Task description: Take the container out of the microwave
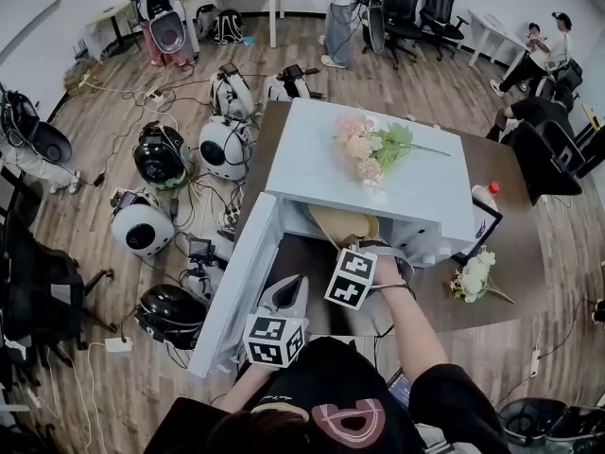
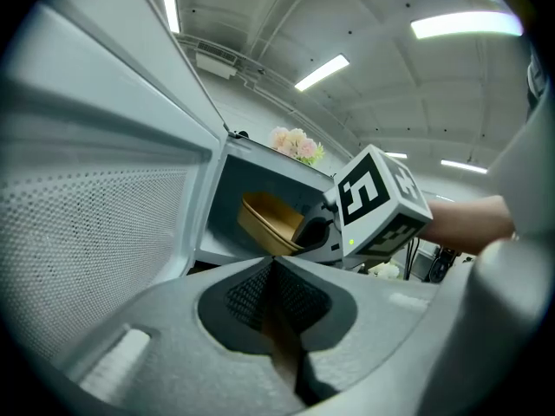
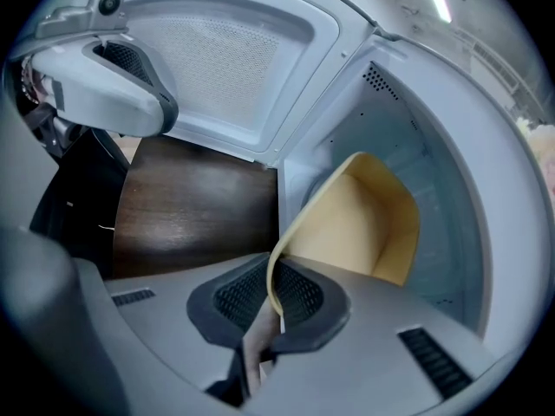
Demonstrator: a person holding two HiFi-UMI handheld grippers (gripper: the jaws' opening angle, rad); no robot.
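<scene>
A white microwave (image 1: 378,173) stands on a dark table (image 1: 515,253), its door (image 1: 236,282) swung open to the left. A tan, shallow container (image 1: 342,225) sits tilted in the mouth of the cavity. My right gripper (image 1: 363,246) reaches in and is shut on the container's thin rim (image 3: 276,271); the tan bowl (image 3: 355,224) fills the space ahead of it. My left gripper (image 1: 288,288) hovers in front of the open door with its jaws shut and nothing held. In the left gripper view (image 2: 273,267) it faces the container (image 2: 269,219) and the right gripper's marker cube (image 2: 377,202).
A pink flower bunch (image 1: 373,145) lies on top of the microwave. White flowers (image 1: 473,274) and a bottle (image 1: 484,195) are on the table at the right. Several round helmet-like devices (image 1: 161,154) and cables cover the floor at the left. Office chairs and people are farther back.
</scene>
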